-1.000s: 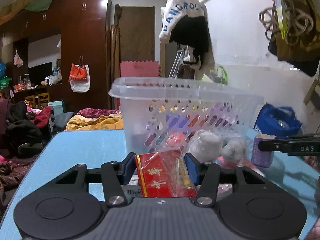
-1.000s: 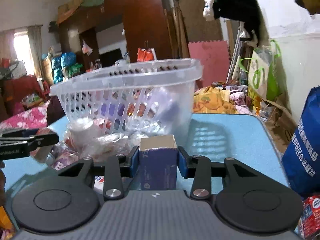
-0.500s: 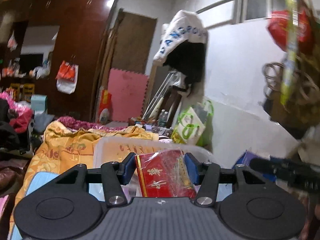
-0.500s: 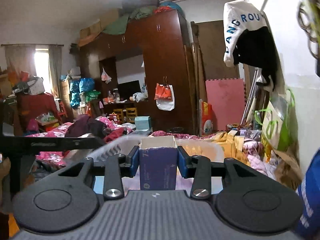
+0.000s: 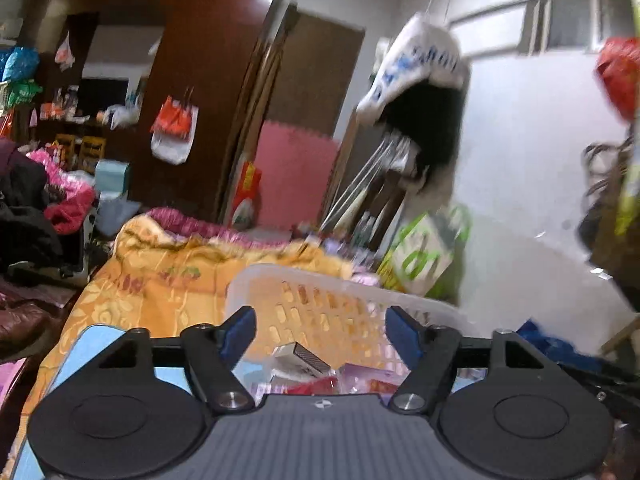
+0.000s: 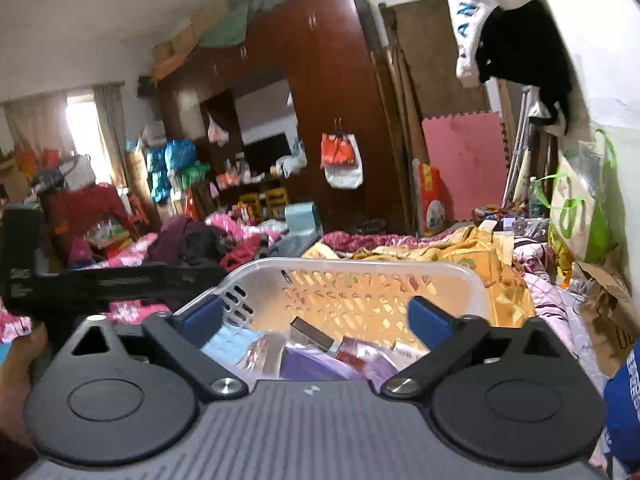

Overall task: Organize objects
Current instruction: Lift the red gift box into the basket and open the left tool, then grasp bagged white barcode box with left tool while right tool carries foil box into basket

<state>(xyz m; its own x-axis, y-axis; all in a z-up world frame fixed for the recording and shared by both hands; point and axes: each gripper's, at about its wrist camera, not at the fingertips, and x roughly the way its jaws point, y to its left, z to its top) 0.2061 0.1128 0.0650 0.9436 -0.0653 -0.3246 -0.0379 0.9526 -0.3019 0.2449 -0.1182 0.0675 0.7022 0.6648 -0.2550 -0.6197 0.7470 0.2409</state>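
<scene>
Left tool [image 5: 320,326] spread empty above basket [image 5: 340,280], right tool [image 6: 316,314] likewise, level over it

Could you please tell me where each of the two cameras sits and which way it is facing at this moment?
Left wrist: sits on the left gripper, looking forward over the clear basket towards the wardrobe; both open fingers show.
Right wrist: sits on the right gripper, looking down into the basket and across the room; open fingers show, plus the person's left hand at the left edge.
Shared: basket, wardrobe, pink mat, hanging white garment.
</scene>
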